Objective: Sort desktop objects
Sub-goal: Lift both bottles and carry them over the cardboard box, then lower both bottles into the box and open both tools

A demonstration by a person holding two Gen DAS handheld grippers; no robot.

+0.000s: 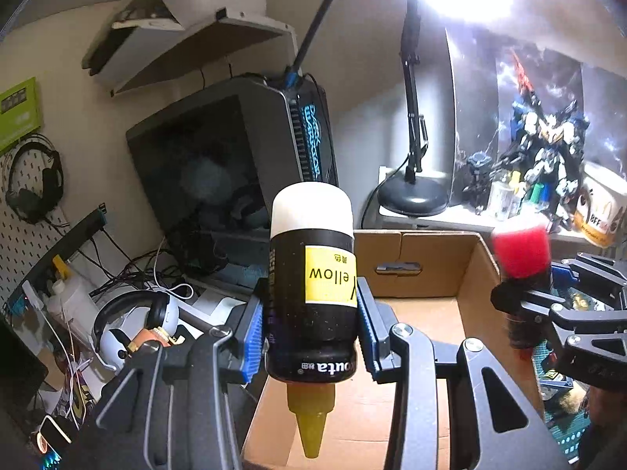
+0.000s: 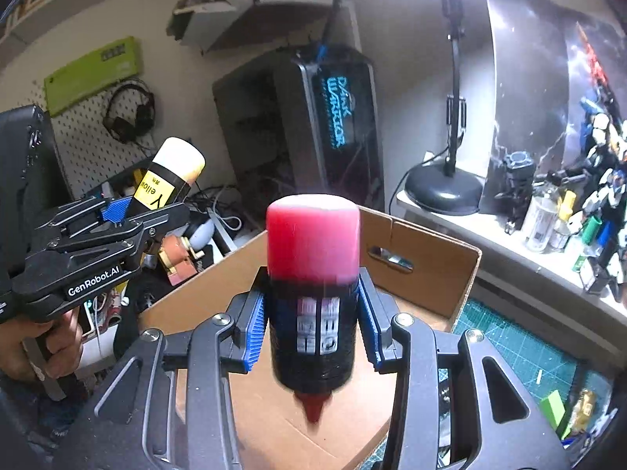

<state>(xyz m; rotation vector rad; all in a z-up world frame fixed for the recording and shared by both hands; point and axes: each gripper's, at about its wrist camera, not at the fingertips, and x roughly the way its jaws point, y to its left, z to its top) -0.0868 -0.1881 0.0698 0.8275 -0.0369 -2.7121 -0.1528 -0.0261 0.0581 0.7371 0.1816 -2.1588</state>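
Yellow paint bottle [image 1: 311, 305] sits nozzle-down at frame centre, clamped between the blue pads of your left gripper [image 1: 309, 325]. Your right gripper [image 2: 311, 327] pinches the red paint bottle [image 2: 313, 286] the same way, nozzle toward the camera. Behind both, filling the lower frame, lies the open cardboard box [image 2: 427, 250].

Obscured and illegible items

Red bottle [image 2: 312, 297] motion-blurred, label unreadable; cardboard box [image 1: 427, 258] floor largely hidden behind yellow bottle [image 1: 312, 293].
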